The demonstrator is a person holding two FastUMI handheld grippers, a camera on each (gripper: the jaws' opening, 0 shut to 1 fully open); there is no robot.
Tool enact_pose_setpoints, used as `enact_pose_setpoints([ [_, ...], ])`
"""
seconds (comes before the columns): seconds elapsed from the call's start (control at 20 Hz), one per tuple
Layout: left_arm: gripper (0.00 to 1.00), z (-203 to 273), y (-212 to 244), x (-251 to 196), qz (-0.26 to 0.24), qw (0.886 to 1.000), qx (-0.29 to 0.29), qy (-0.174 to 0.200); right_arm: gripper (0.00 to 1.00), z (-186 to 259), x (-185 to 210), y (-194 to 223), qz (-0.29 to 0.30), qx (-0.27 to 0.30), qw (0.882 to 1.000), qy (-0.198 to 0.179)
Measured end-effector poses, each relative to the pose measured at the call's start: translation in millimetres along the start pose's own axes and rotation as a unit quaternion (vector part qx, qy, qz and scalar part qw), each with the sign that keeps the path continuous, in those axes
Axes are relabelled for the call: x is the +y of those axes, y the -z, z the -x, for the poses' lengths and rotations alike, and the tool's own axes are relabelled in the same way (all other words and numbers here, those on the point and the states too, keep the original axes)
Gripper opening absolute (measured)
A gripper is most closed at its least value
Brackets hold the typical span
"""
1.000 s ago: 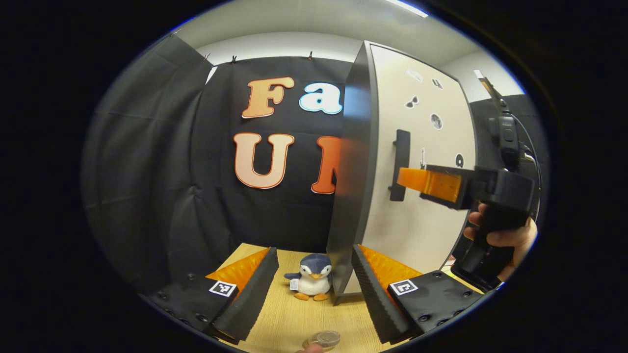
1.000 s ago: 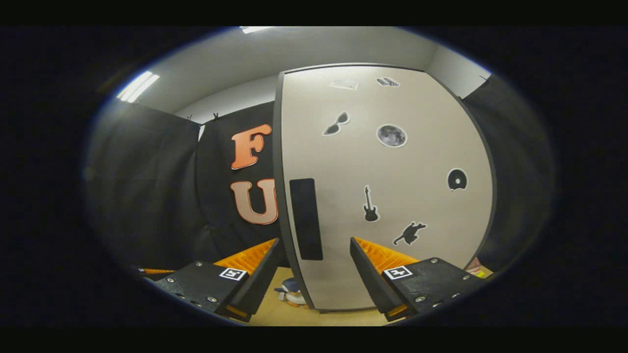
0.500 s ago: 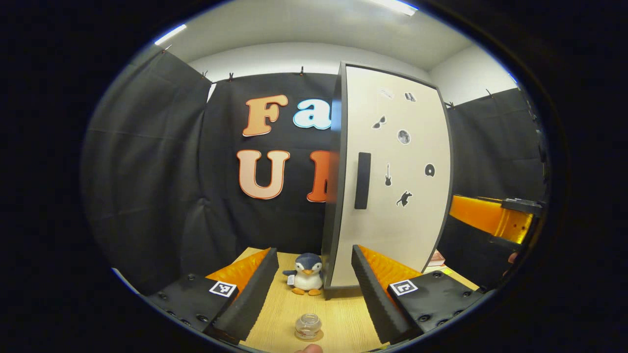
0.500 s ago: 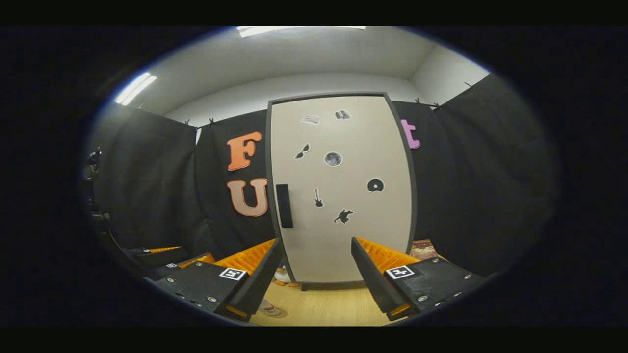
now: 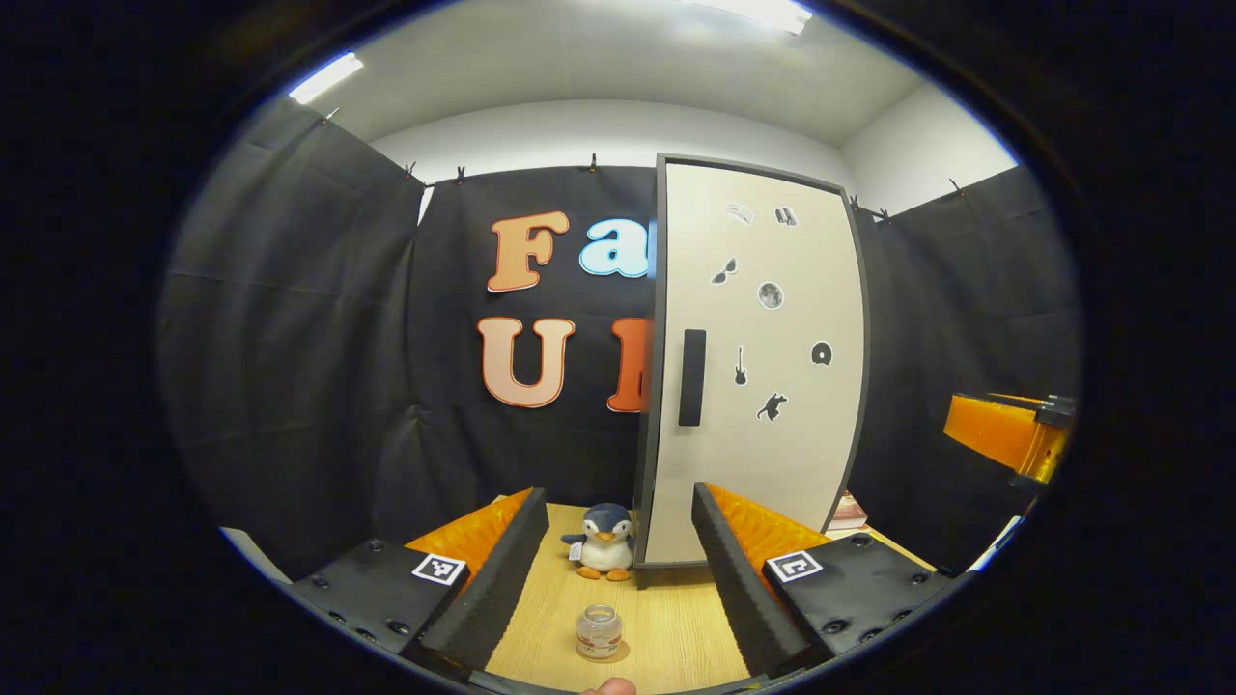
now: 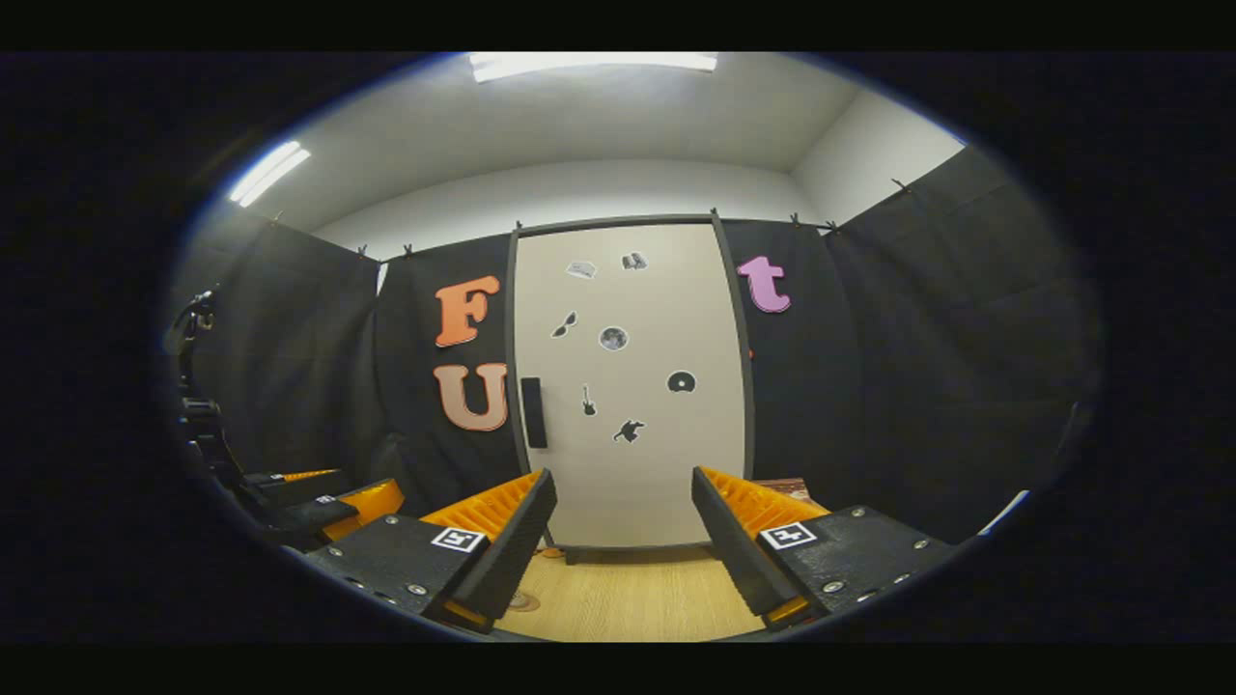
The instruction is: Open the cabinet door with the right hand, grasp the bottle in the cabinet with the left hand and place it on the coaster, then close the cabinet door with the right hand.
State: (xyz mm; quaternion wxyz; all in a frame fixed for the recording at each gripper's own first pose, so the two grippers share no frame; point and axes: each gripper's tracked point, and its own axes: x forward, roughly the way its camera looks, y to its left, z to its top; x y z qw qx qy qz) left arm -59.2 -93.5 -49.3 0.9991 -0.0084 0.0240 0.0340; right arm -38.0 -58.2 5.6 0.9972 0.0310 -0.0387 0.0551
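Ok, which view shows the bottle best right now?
The left gripper view: the bottle stands upright on the coaster on the table, framed between that gripper's open fingers, apart from them. In the right gripper view its place sits mostly behind that gripper's left finger, so the bottle can't be made out.

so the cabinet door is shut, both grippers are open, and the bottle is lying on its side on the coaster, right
Not quite. In the left gripper view the bottle stands upright on the coaster, mouth up, not on its side. The rest holds: the cabinet door is shut, and the left gripper and the right gripper are both open and hold nothing.
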Motion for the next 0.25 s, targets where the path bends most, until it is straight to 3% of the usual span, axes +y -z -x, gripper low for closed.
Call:
enact_pose_setpoints([
  [0.25,0.96,5.7,-2.0,-7.1,-0.013,1.0,-0.003,-0.001,0.88,-0.4,0.1,17.5,0.004,0.019,1.0,-0.007],
])
